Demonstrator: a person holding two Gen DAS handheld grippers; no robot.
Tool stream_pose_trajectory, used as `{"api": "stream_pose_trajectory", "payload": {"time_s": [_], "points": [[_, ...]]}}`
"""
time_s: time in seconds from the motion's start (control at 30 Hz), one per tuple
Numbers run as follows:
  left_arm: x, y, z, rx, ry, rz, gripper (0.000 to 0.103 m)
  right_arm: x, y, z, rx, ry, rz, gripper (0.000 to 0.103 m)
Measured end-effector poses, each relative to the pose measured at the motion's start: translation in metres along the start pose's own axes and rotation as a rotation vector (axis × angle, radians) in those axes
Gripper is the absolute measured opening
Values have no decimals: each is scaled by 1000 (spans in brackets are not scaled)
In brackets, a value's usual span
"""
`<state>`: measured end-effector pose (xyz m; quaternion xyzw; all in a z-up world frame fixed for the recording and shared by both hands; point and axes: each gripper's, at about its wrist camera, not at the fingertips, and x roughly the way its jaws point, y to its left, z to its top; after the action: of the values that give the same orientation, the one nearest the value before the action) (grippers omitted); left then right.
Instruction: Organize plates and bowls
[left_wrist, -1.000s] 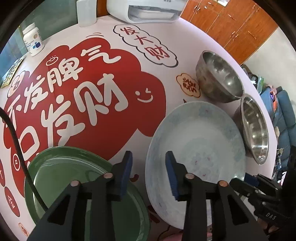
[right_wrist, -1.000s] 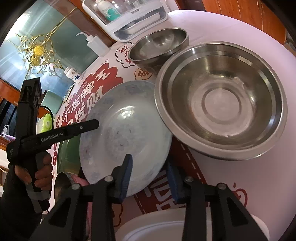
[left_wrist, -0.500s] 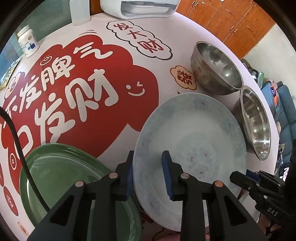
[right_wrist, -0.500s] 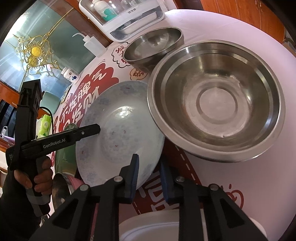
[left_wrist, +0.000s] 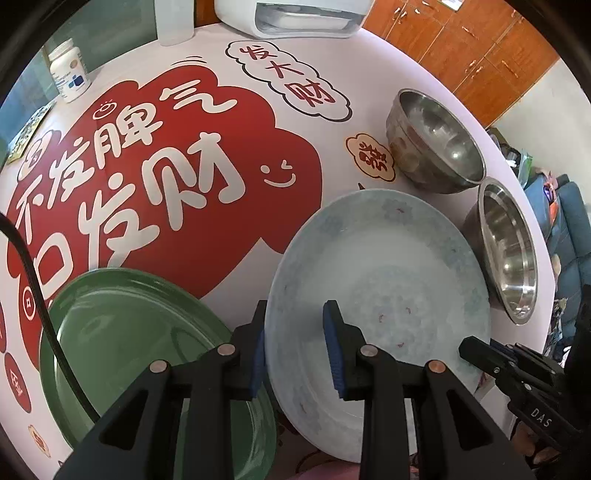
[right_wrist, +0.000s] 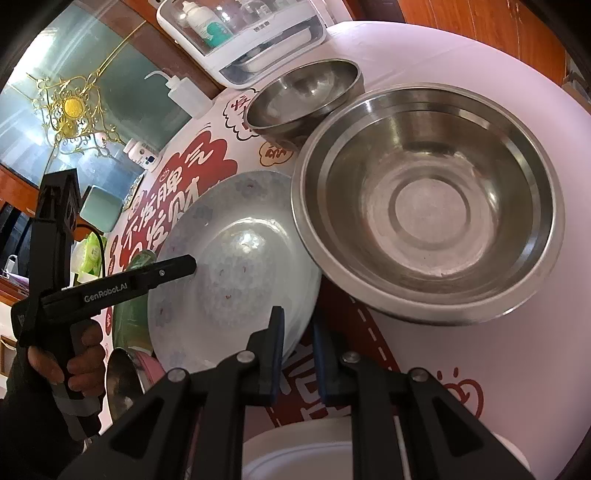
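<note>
A pale blue patterned plate (left_wrist: 388, 266) lies mid-table, also in the right wrist view (right_wrist: 236, 266). My left gripper (left_wrist: 295, 347) straddles its near-left rim, one finger under and one over, with a gap still showing. My right gripper (right_wrist: 298, 350) is closed on the plate's opposite rim. A green plate (left_wrist: 140, 339) lies left of the blue one. Two steel bowls stand at the right: a small one (left_wrist: 436, 140) and a large one (left_wrist: 506, 247), the large one (right_wrist: 428, 206) overlapping the plate's edge.
A white appliance (left_wrist: 291, 14) and a pill bottle (left_wrist: 68, 74) stand at the table's far edge, with a squeeze bottle (right_wrist: 184, 92). A white dish (right_wrist: 303, 454) sits below my right gripper. A steel spoon or ladle (right_wrist: 122, 384) lies near the left hand.
Both grippers moved in onto the blue plate's rim and narrowed; the right one closed on the rim. The plate has shifted slightly in both views.
</note>
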<state>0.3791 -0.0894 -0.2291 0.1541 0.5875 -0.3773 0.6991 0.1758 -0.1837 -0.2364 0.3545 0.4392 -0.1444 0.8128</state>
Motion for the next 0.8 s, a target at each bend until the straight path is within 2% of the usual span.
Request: {"api": "stream_pose_trajectory", "payload": {"time_s": [0.8], "points": [[-61,-14,-10,-16,-103,4,27,-20,1,-2,35,-42,79,14]]}}
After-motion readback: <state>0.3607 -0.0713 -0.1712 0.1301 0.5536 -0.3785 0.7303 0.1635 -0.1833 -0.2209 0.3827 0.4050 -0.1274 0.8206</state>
